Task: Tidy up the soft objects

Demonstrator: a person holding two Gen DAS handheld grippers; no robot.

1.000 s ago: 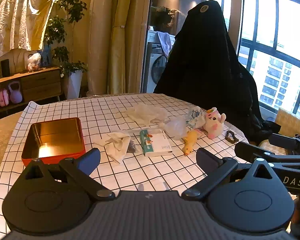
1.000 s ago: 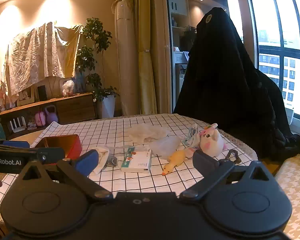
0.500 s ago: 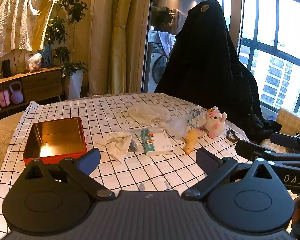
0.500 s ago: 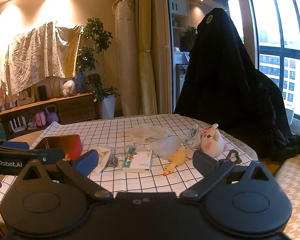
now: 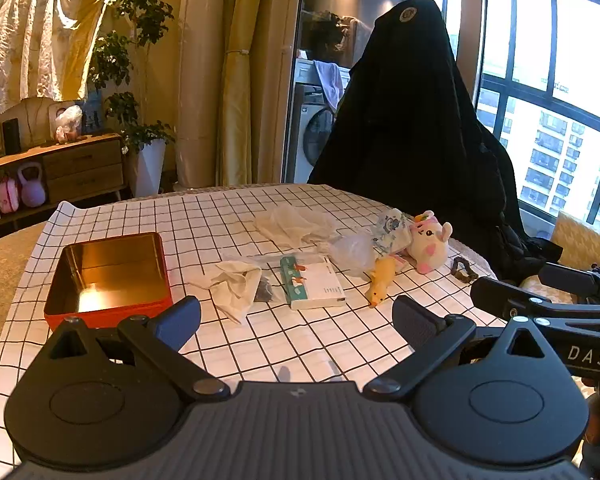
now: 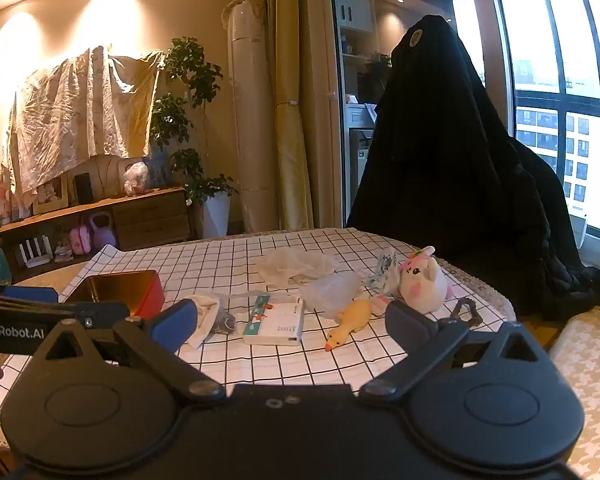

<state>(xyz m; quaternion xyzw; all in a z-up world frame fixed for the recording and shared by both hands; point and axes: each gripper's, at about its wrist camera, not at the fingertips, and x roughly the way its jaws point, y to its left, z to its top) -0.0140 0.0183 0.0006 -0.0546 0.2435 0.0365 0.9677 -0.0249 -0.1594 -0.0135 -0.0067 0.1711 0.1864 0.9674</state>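
Note:
On the checked tablecloth (image 5: 228,216) lie a white cloth (image 5: 236,284), a yellow rubber duck toy (image 5: 381,276), a pink-and-white plush (image 5: 430,242), a crumpled clear bag (image 5: 296,222) and a patterned pouch (image 5: 392,226). An open red tin (image 5: 108,276) stands at the left. My left gripper (image 5: 296,320) is open and empty near the table's front edge. My right gripper (image 6: 290,326) is open and empty, low in front of the duck toy (image 6: 350,322) and plush (image 6: 422,280).
A white-and-green tissue pack (image 5: 312,282) lies mid-table, a small dark packet (image 5: 265,292) beside the cloth, and a dark clip (image 5: 464,270) at the right edge. A black-draped shape (image 5: 412,120) stands behind the table. A patterned seat (image 6: 588,360) is at the right.
Both grippers have shifted very slightly; the view of the table has barely moved. Nothing on the table has moved.

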